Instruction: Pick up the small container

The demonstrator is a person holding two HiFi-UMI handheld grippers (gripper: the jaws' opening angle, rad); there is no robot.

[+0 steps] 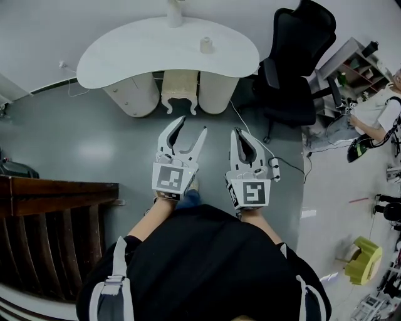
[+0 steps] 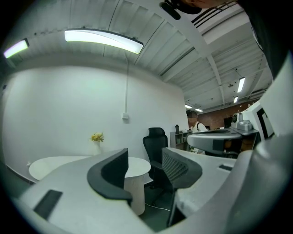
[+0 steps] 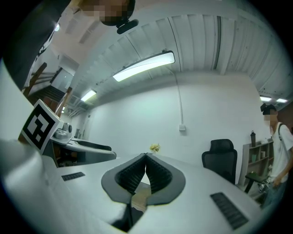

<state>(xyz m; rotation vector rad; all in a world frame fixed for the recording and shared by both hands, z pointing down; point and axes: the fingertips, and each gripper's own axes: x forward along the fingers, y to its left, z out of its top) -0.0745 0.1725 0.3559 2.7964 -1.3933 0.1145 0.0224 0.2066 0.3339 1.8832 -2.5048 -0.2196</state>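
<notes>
Okay, so nearest the camera is the person's black top, with both arms stretched out over the grey floor (image 1: 113, 150). The left gripper (image 1: 193, 124) has its jaws standing apart with nothing between them; its own view just shows the room through the gap. The right gripper (image 1: 238, 131) sits just beside it, to the right, with its jaws closed tip to tip and nothing held. Both point level toward the far side of the room.

Off to the near left there's a dark brown wooden railing (image 1: 50, 213), and at the near right a yellow-green plastic stool (image 1: 363, 260).

Further out stands a white kidney-shaped table (image 1: 125, 56) on rounded white pedestals. The small white container (image 1: 206, 44) sits on the tabletop, right of the middle, well apart from both grippers. A white vase (image 1: 174, 12) stands at the table's far edge, a bit left of it, and the gripper views show yellow flowers (image 3: 155, 147) in it. A black high-backed office chair (image 1: 294, 69) is right of the table, with a plain white wall behind.
</notes>
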